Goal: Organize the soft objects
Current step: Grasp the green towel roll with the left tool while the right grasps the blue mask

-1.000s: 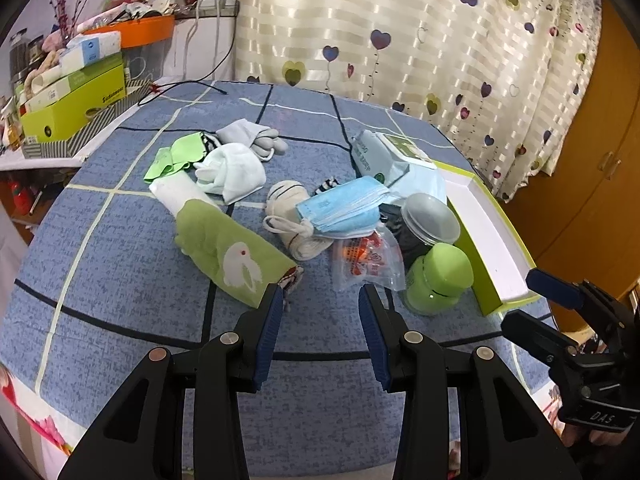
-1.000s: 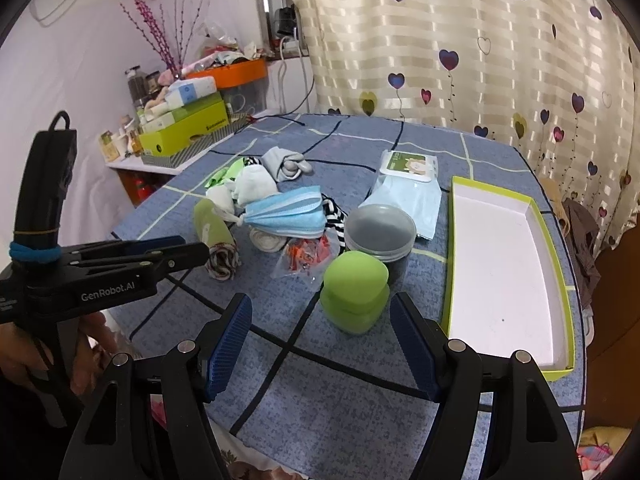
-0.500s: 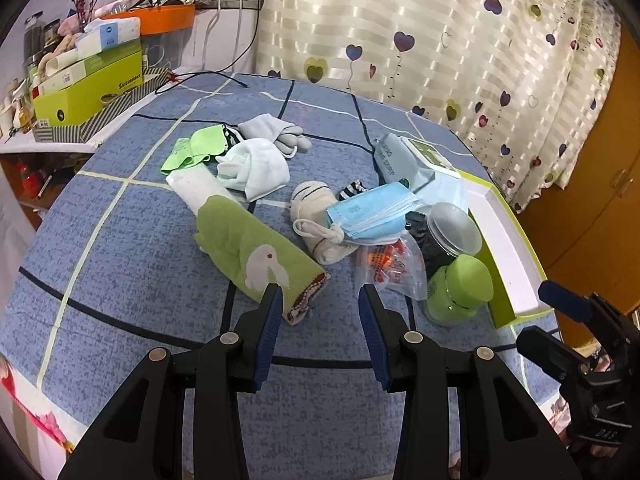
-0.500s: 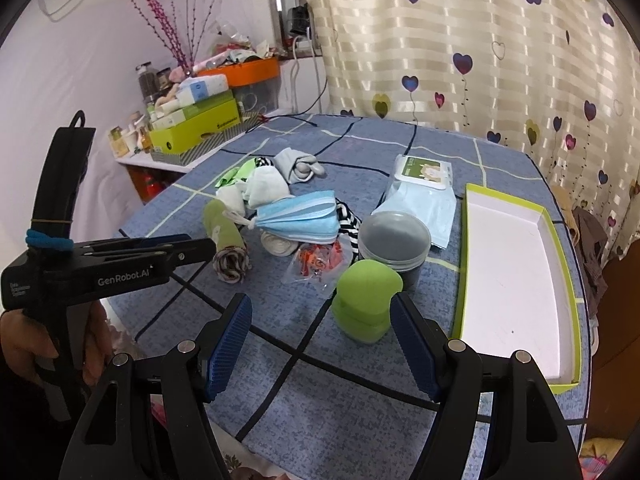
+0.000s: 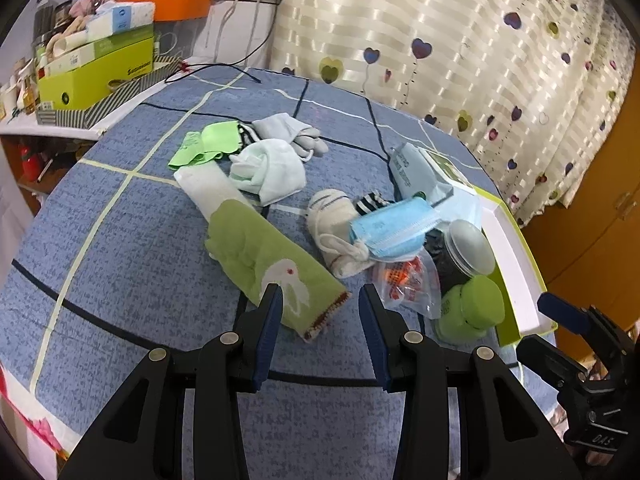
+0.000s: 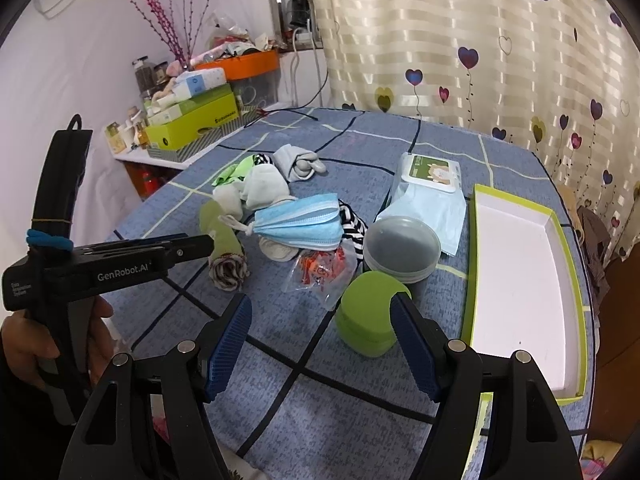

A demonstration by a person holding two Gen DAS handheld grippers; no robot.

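A heap of soft things lies on the blue checked tablecloth [image 5: 120,264]: a green sock with a white bird [image 5: 264,264], a white rolled sock [image 5: 272,170], a grey sock [image 5: 288,130], a cream sock [image 5: 332,220] and a blue face mask [image 5: 392,226]. My left gripper [image 5: 320,304] stands open just above the green sock's cuff end, nothing between its fingers. My right gripper [image 6: 322,316] is open too, hovering in front of the green sponge [image 6: 368,316]. The mask [image 6: 300,222] and rolled green sock [image 6: 224,248] show in the right wrist view.
A lidded grey tub [image 6: 400,250], a clear bag of orange bits [image 6: 320,272] and a wipes pack [image 6: 432,170] lie beside the heap. A white tray with green rim [image 6: 528,280] sits at the right. Boxes [image 5: 96,72] stand on a shelf at the far left.
My left gripper has drifted closer to the green sock, whose cuff now lies between the fingertips in the picture. The right gripper has barely moved. Both stay open.
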